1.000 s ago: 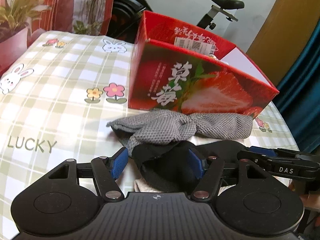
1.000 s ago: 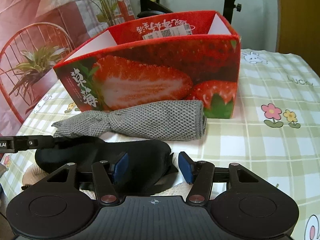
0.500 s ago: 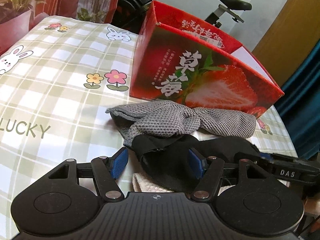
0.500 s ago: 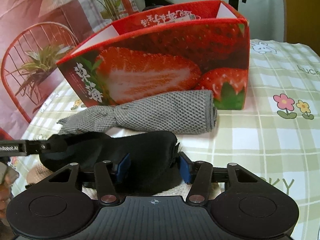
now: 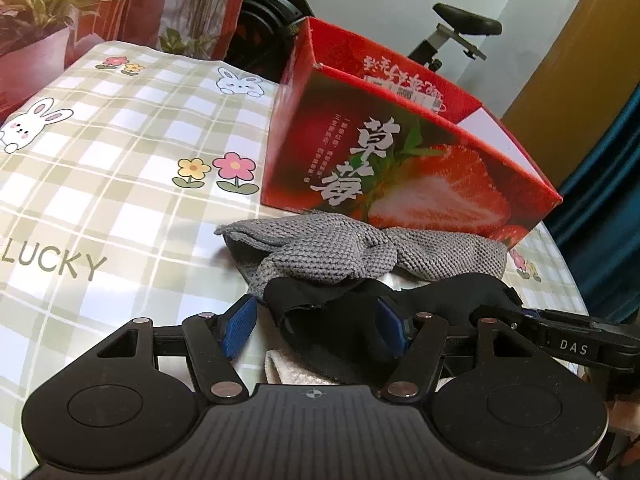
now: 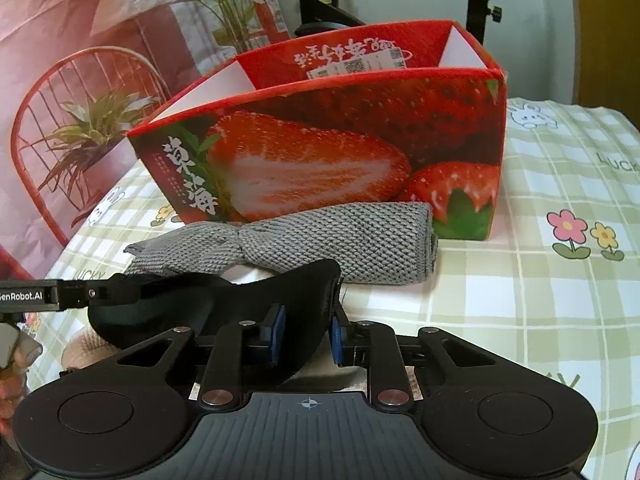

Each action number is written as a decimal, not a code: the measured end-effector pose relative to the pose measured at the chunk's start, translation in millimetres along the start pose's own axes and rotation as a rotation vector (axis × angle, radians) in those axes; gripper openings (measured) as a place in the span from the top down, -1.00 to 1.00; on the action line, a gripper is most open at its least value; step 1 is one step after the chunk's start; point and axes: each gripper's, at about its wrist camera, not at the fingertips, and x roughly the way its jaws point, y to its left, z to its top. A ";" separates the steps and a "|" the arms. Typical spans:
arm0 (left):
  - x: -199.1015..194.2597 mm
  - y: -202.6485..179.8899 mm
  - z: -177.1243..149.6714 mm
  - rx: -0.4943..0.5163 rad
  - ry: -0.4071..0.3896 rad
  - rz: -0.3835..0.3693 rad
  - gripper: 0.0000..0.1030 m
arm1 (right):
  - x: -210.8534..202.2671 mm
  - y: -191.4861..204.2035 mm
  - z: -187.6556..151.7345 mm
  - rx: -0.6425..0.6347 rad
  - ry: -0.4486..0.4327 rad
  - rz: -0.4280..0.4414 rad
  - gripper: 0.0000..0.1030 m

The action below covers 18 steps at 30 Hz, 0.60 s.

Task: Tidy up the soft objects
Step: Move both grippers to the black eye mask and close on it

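the black eye mask (image 6: 224, 300) is padded, matte and curved, lying on the checked tablecloth (image 5: 120, 168) over a pale fluffy cloth (image 5: 288, 368) and just in front of a grey knitted cloth (image 6: 320, 236); the right gripper (image 6: 306, 336) is closing its blue pads on the mask's end; the left gripper (image 5: 316, 328) is spread wide around the other end, not pressing it; behind stands a red strawberry box (image 6: 328, 148), open-topped, with only a paper label visible inside
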 end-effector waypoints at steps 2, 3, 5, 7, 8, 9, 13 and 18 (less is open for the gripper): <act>-1.4 2.0 -1.5 -0.011 -0.001 0.003 -0.31 | -2.1 1.0 -0.3 -0.008 -0.002 0.002 0.62; -2.2 3.0 -2.1 -0.018 0.000 0.005 -0.31 | -2.9 1.2 -0.2 -0.009 -0.003 0.003 0.63; -3.9 4.0 -2.8 -0.024 0.000 0.007 -0.31 | -5.3 1.5 0.0 -0.009 -0.010 0.008 0.65; -5.5 4.3 -2.5 -0.024 0.000 0.005 -0.31 | -8.2 2.8 0.4 -0.013 -0.021 0.012 0.67; -6.5 4.6 -2.9 -0.025 0.000 0.002 -0.31 | -9.8 3.5 0.8 -0.015 -0.026 0.014 0.68; -7.4 5.1 -3.4 -0.026 -0.001 -0.001 -0.31 | -11.6 4.4 1.0 -0.019 -0.031 0.017 0.69; -8.6 6.1 -7.2 -0.039 0.000 -0.018 -0.29 | -15.6 6.5 1.5 -0.029 -0.041 0.020 0.71; -6.1 5.5 -8.0 -0.041 0.010 -0.039 -0.22 | -15.8 4.8 1.3 -0.022 -0.045 0.024 0.72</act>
